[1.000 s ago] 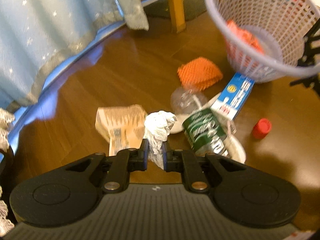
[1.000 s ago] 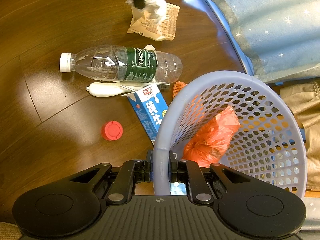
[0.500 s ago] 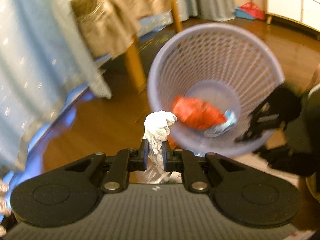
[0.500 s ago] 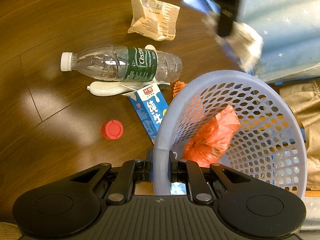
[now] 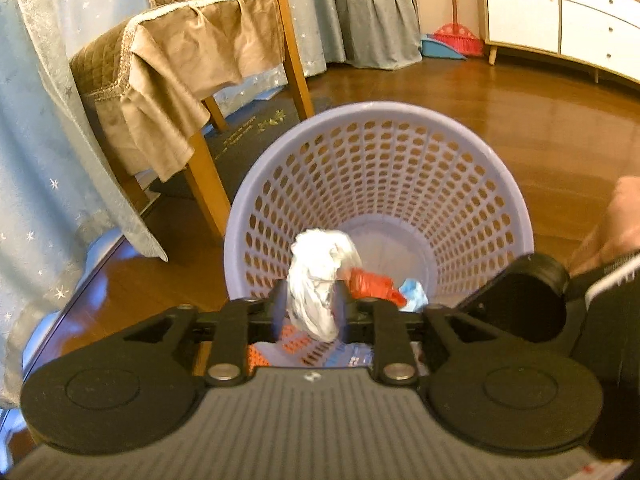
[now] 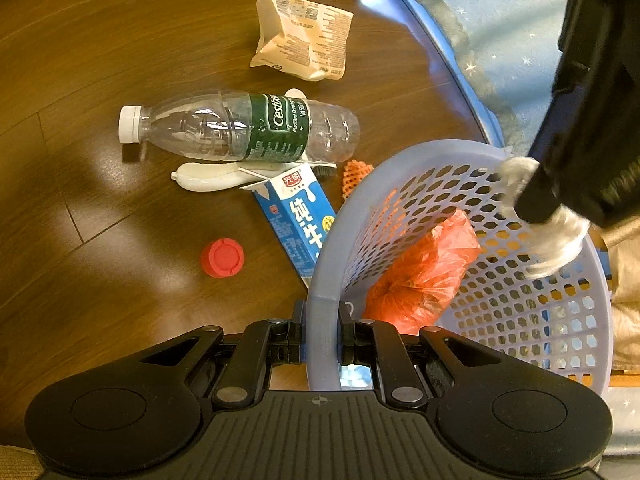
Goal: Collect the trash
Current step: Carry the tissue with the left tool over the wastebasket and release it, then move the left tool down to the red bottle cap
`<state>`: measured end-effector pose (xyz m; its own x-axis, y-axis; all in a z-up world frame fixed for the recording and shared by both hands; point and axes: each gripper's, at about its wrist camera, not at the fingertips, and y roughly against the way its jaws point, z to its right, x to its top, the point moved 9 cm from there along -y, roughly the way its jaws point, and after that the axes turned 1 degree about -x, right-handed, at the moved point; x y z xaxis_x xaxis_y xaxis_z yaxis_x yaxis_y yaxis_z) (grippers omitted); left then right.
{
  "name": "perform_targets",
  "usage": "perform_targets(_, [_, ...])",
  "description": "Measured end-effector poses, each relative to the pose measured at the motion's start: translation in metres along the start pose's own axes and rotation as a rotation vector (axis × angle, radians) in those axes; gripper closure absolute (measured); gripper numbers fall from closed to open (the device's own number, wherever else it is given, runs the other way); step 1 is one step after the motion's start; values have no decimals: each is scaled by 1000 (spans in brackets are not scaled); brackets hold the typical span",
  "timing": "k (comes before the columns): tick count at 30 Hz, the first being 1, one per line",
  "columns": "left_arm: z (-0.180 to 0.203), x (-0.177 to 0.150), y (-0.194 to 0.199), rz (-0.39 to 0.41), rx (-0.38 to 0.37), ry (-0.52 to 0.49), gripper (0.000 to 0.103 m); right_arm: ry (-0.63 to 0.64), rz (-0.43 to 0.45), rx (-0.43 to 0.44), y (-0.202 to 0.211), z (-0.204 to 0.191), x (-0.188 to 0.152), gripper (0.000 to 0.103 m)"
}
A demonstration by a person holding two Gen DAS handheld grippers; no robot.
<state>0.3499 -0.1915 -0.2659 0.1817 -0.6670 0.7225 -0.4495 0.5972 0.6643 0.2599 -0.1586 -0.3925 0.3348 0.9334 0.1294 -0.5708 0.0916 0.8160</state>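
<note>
The right tongs (image 6: 322, 340) clamp the near rim of a tilted lavender basket (image 6: 520, 320) holding an orange bag (image 6: 424, 272). Over its mouth, the left tongs (image 5: 309, 308) have just been opening, a crumpled white tissue (image 5: 316, 280) between them. A clear bottle (image 6: 240, 130), milk carton (image 6: 296, 216), red cap (image 6: 222, 258) and tan wrapper (image 6: 302, 36) lie on the wooden floor (image 6: 100, 60) left of the basket.

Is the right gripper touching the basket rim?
Touching. The right wrist view shows the right gripper clamped on the lavender basket rim, both pads pressed against it.
</note>
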Motion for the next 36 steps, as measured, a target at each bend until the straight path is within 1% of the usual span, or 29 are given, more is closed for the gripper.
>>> perform_targets(4, [-1, 1, 1, 10, 5, 2, 73, -4, 2, 0, 1, 1, -1, 95])
perform_targets(12, [-16, -16, 5, -19, 42, 26, 73, -3, 4, -1, 2, 2, -1, 94])
perform_targets(26, [-33, -37, 16, -40, 86, 47, 73, -8, 11, 2, 2, 3, -4, 94])
perform_targets(32, [-38, -59, 21, -70, 96, 71, 72, -11, 15, 4, 2, 5, -6, 94])
perform_targets(36, [-32, -81, 18, -101, 83, 79, 69, -3, 17, 3, 2, 4, -9, 94])
